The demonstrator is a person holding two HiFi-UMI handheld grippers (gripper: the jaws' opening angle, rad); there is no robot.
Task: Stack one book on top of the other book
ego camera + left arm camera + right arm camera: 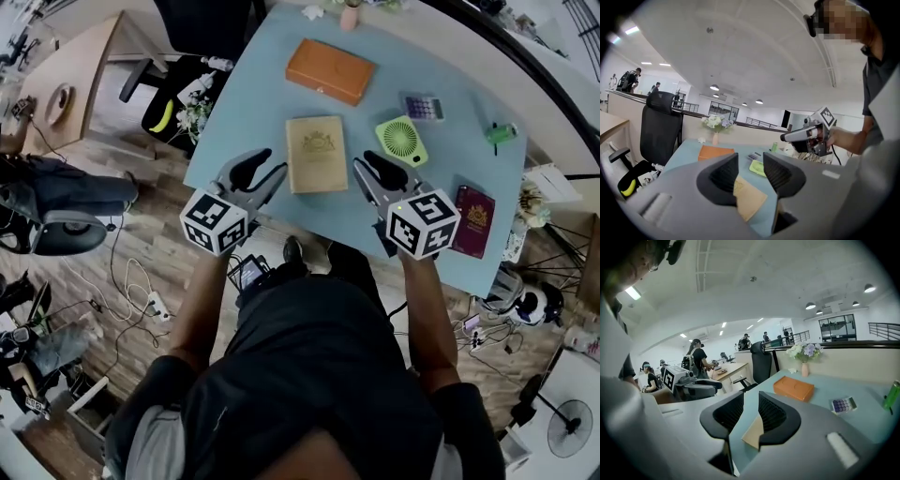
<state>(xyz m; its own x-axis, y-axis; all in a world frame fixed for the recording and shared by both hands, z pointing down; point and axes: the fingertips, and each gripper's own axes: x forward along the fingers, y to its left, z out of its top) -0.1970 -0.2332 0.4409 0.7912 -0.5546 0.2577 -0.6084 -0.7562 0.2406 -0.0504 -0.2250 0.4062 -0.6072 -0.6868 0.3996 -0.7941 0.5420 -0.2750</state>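
Observation:
A tan book [316,153] lies flat in the middle of the light blue table [272,103]. An orange book [330,70] lies farther back, and a maroon book [473,220] lies at the right front. My left gripper [267,164] hangs over the table's front edge, just left of the tan book. My right gripper [364,164] hangs just right of it. Both are slightly open and hold nothing. In the left gripper view the tan book [749,199] shows through the gap of the left gripper [750,168]. In the right gripper view, the right gripper [751,411] frames the tan book [753,433].
A green round fan [401,139], a calculator [423,107] and a small green item [501,134] lie right of the books. A vase [350,16] stands at the far edge. A black office chair [187,84] is off the table's left side. Cables cover the floor.

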